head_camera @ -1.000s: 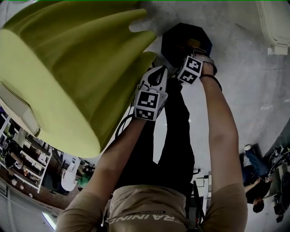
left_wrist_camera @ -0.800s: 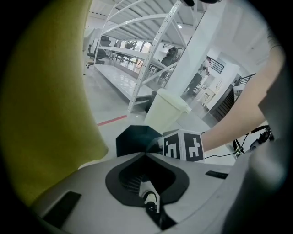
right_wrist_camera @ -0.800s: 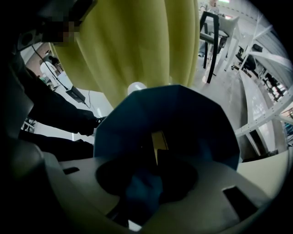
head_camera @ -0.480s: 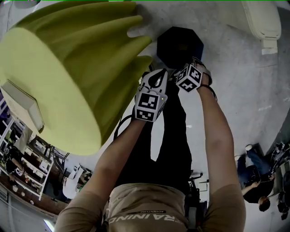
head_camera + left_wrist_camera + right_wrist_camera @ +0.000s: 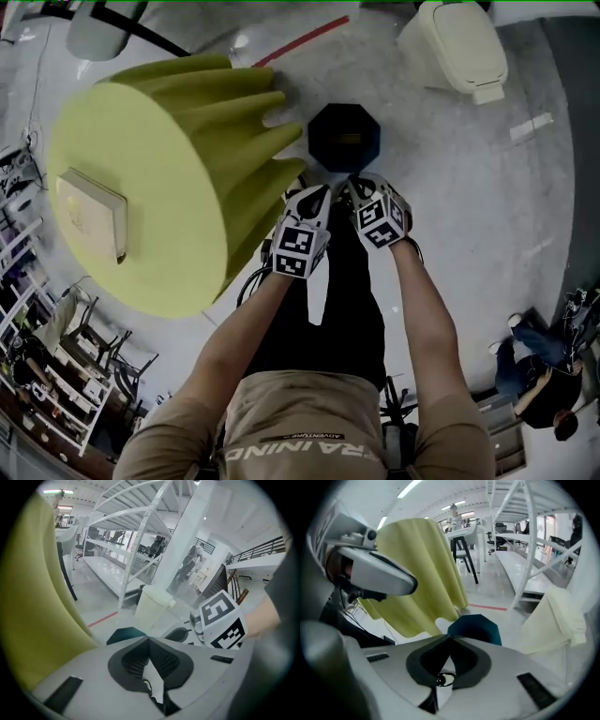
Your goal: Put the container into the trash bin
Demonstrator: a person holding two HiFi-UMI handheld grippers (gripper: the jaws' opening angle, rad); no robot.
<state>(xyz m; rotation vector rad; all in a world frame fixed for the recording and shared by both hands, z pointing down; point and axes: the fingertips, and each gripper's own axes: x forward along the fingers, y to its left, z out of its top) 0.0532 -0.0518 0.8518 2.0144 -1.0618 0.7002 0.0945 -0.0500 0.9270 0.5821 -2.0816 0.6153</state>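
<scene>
In the head view a table under a yellow cloth [image 5: 159,178] crowds the left side. Open floor [image 5: 469,169] lies to the right of the dark trash bin [image 5: 343,138]. The bin stands just ahead of the left gripper [image 5: 317,195] and right gripper [image 5: 361,186], which are side by side. A paler patch [image 5: 349,141] inside the bin is too dim to call the container.

In the left gripper view the jaws are together and empty, and they hide most of the bin [image 5: 125,633].

In the right gripper view the jaws are closed on nothing. The bin [image 5: 476,627] shows just beyond their tips, beside the cloth [image 5: 422,578].
</scene>
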